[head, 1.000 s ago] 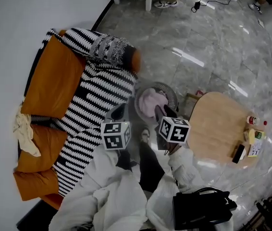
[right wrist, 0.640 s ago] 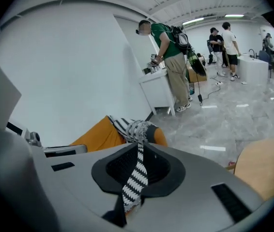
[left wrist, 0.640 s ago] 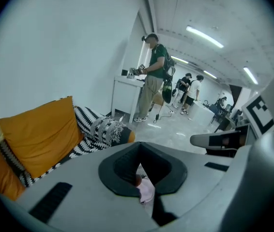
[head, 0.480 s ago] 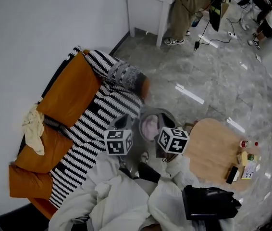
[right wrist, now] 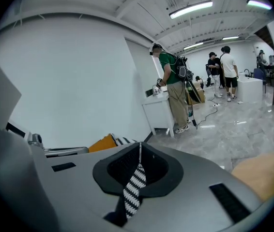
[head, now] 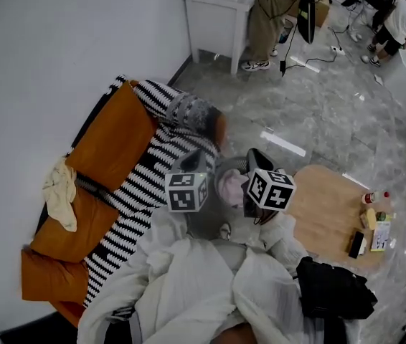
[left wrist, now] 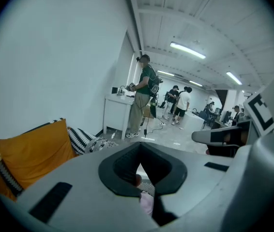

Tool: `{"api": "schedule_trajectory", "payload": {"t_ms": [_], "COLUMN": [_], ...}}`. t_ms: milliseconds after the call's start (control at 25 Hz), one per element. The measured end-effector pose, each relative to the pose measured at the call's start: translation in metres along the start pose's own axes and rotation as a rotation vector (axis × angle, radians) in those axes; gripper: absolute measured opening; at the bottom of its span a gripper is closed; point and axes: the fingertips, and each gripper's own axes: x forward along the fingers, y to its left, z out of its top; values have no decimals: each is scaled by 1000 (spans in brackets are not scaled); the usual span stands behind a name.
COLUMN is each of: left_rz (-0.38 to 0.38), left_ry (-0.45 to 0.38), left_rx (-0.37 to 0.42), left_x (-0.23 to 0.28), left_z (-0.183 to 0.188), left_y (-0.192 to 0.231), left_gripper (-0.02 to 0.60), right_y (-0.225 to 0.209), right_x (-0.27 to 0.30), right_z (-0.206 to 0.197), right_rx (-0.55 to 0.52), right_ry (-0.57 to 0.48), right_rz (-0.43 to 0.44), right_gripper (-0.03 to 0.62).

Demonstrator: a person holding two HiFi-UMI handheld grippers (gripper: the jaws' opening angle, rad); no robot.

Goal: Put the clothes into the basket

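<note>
A cream garment (head: 61, 193) lies on the orange sofa (head: 110, 142), not yet collected, while the pink garment (head: 229, 186) is in the mesh basket (head: 234, 164); we judge the task partly done. Left gripper (head: 191, 161) and right gripper (head: 256, 158) hover over the basket, jaws closed, holding nothing. Compared with a second ago, both grippers are higher and hide more of the basket.

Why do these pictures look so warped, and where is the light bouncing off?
Head view: the wide lens bows the room, and the glossy floor throws back white streaks of glare. Left gripper view: a round black border from the fisheye lens; the ceiling lamps burn out white. Right gripper view: the same round border, one ceiling lamp glaring overhead.
</note>
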Motion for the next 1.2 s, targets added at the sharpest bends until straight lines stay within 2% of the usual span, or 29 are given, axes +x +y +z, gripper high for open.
{"api": "schedule_trajectory", "payload": {"t_ms": [200, 440, 920, 1200], "left_rz": [-27, -21, 21, 39], "left_ry": [-21, -25, -13, -24], "left_rx": [3, 7, -12, -15], "left_x": [-8, -14, 4, -13], "left_z": [2, -1, 8, 0], "left_y": [0, 0, 6, 12], "left_gripper": [0, 0, 0, 0], "right_y": [3, 7, -8, 4], "right_x": [-8, -13, -1, -8], "right_z": [-3, -5, 5, -8], "right_rx": [17, 15, 21, 5], "right_ry": [-30, -36, -21, -10], "right_rz": [-7, -13, -21, 4], "right_gripper": [31, 31, 31, 31]}}
